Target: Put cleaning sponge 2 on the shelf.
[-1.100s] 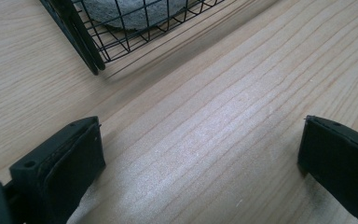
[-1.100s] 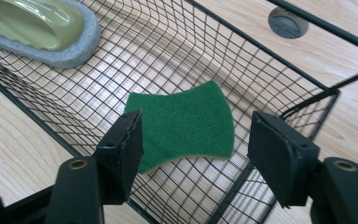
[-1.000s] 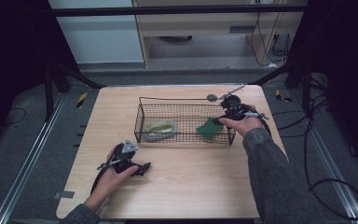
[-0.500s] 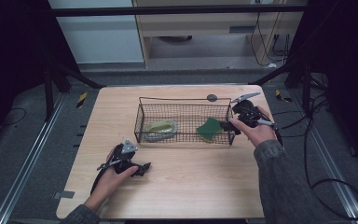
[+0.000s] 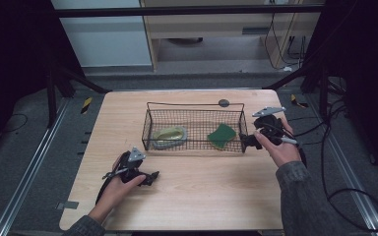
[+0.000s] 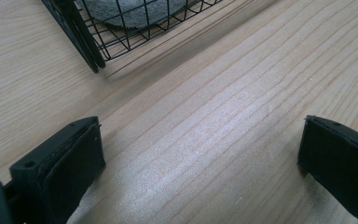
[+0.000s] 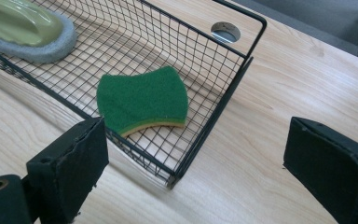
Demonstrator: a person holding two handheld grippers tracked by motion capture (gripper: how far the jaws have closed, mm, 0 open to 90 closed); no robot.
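at the right end of the wire basket, just outside its short wall, the right gripper is seen with its jaws wide apart and nothing between them; they have just been opening. the green scouring sponge lies flat on the basket floor in the right half, green face up with a yellow layer showing at its near edge, and is touched by neither jaw. further left in the basket a handled scrubber with an olive grip on a grey pad rests on the mesh, well apart from the sponge. the left gripper is held low over the bare tabletop near the basket's near left corner, jaws also apart and empty. judged from this layout, the placing of the sponge into the basket is done, and both cleaning items are now inside. no loose item is noted on the table outside the basket, so little appears left beyond drawing the right hand clear.
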